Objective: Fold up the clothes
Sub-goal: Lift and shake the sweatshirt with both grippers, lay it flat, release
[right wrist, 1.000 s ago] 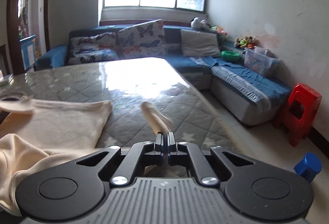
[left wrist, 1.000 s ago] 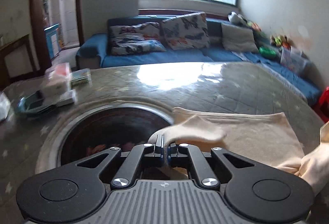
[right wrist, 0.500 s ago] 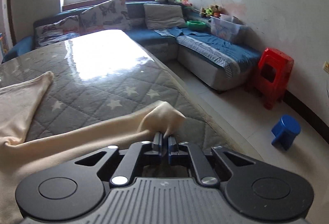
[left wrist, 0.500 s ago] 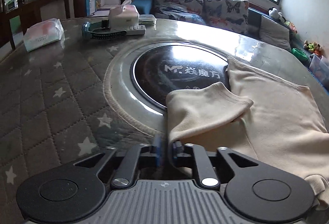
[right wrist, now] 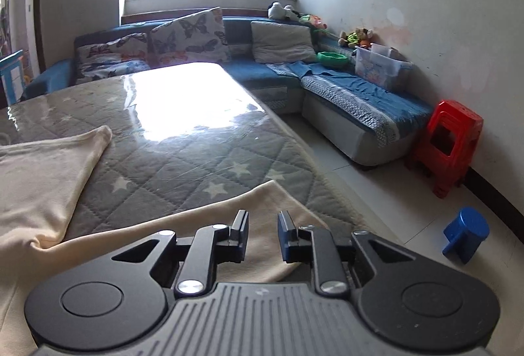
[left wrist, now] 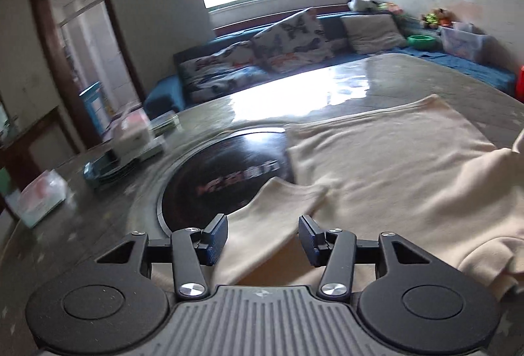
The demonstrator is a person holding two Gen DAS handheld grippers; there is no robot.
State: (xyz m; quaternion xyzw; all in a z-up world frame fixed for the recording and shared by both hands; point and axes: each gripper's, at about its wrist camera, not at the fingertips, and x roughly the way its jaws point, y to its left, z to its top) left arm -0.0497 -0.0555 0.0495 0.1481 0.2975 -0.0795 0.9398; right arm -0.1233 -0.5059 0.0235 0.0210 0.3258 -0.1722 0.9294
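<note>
Garment: cream top [left wrist: 393, 166] spread flat on the worktop [right wrist: 203, 140], its body lying just right of the black round inset [left wrist: 226, 179] and overlapping that disc's right rim.
Long axis: runs across the worktop from the inset side toward the right edge (a sleeve reaches out at each end).
Left sleeve [left wrist: 271, 218]: folded in, cuff end pointing away toward the inset, lying partly over the disc's near rim.
Right sleeve [right wrist: 209, 225]: stretched out away from the inset, its tip near the worktop's right edge.
Left tool [left wrist: 263, 236]: jaws spread wide, holding nothing; the left sleeve lies between and below the pads.
Right tool [right wrist: 263, 233]: jaws parted, holding nothing, over the right sleeve.
Edges: far hem of the garment [right wrist: 55, 140] is straight, ending in a corner on the side away from the inset; cloth bunches into folds where the right sleeve joins the body.
Open room: bare quilted star-pattern worktop beyond the inset and the hem; left of the inset sit a tissue pack [left wrist: 39, 195] and blurred boxes [left wrist: 131, 140].
Beyond the worktop: blue sofa [right wrist: 344, 94], red stool [right wrist: 448, 143].
</note>
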